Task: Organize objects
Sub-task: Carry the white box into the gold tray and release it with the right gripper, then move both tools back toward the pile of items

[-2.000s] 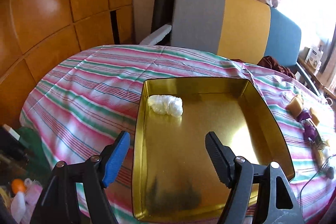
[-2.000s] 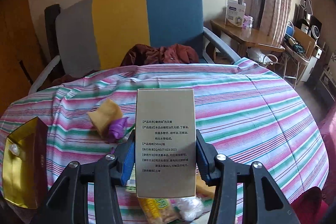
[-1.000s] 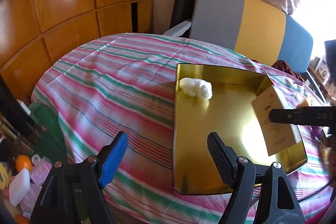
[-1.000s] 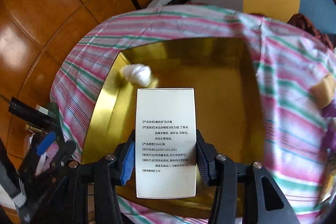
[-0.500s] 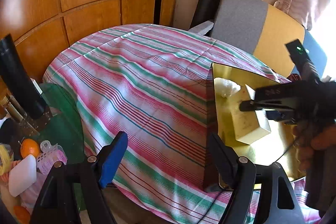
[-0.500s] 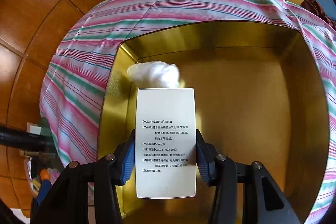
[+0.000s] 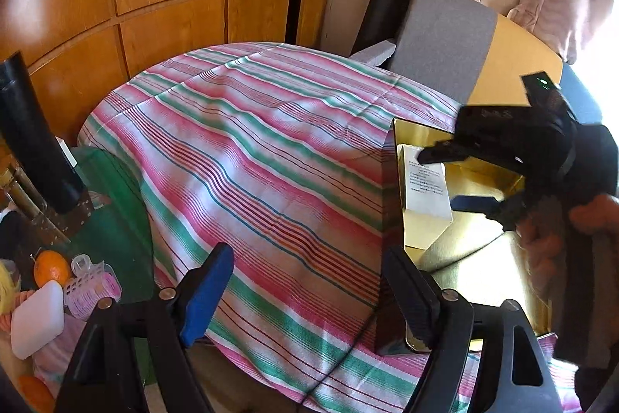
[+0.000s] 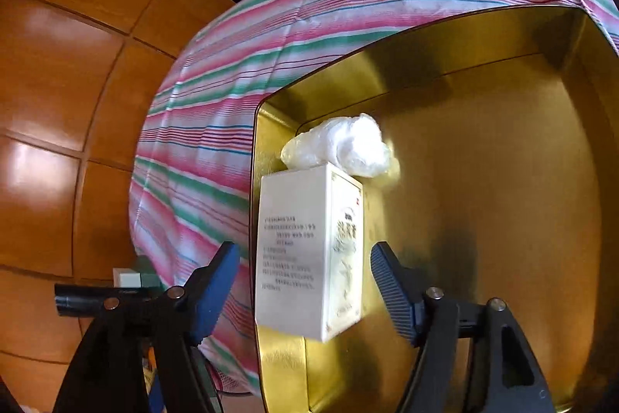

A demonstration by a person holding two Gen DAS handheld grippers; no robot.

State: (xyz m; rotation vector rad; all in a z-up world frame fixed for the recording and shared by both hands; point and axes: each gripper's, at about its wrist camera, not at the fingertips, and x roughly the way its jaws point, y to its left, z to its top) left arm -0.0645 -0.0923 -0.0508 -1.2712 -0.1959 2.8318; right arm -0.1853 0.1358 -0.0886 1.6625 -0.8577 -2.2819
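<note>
While half a second ago the right gripper (image 8: pixel 300 287) pinched the box (image 8: pixel 309 254), its jaws have just been opening and now stand spread either side of it, pads clear. Box: lying in the gold tray (image 8: pixel 503 180), near the left wall, one end touching the white wad (image 8: pixel 340 146). Left gripper (image 7: pixel 309 291): jaws spread, nothing between them, hovering over the striped cloth (image 7: pixel 251 149) beside the tray. Judgement: box placed; second item stowed, right gripper free for the next
</note>
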